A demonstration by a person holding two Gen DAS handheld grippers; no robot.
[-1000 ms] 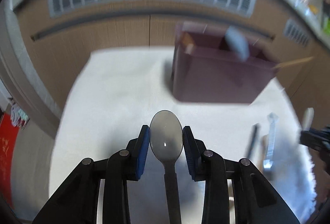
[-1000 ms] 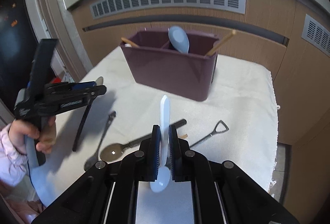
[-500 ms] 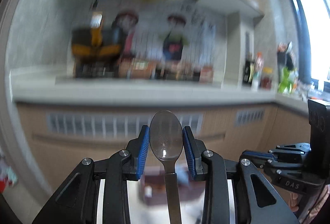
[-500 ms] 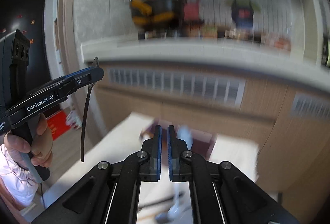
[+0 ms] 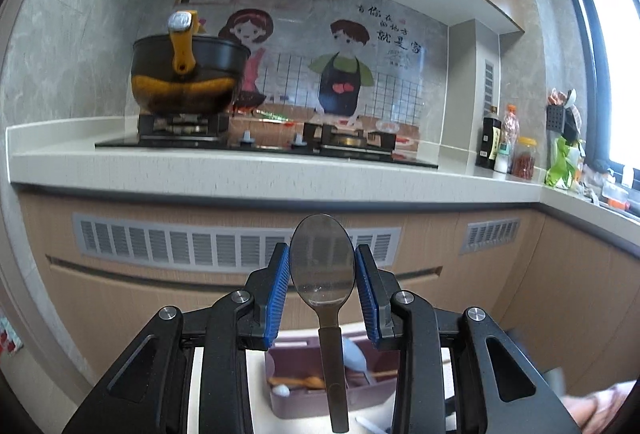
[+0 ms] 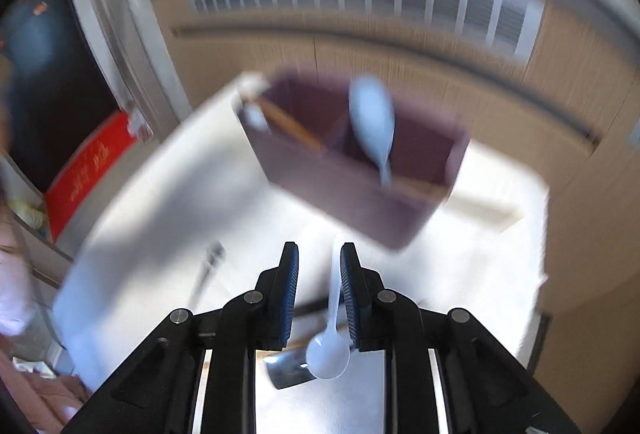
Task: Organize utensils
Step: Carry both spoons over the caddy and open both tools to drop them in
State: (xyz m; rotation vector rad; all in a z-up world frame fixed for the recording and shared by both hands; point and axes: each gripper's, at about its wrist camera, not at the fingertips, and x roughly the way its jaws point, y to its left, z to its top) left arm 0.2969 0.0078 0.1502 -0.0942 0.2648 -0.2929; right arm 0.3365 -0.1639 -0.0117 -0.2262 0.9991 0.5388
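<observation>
Metal spoon [image 5: 322, 276] sits clenched bowl-up in our left tongs [image 5: 322, 292], raised above the purple caddy [image 5: 280, 400] on the table [image 6: 492, 266]. Our right tongs [image 6: 319, 290] have just been opening, with a white spoon [image 6: 329, 348] between them, seemingly released. Next, we lower the metal spoon into a compartment.

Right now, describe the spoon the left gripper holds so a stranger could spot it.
Below the kitchen counter, above the purple utensil box, the left gripper clamps a grey metal spoon by its bowl. Unlike the box's pale blue and wooden utensils, it is shiny and dark-handled.
</observation>
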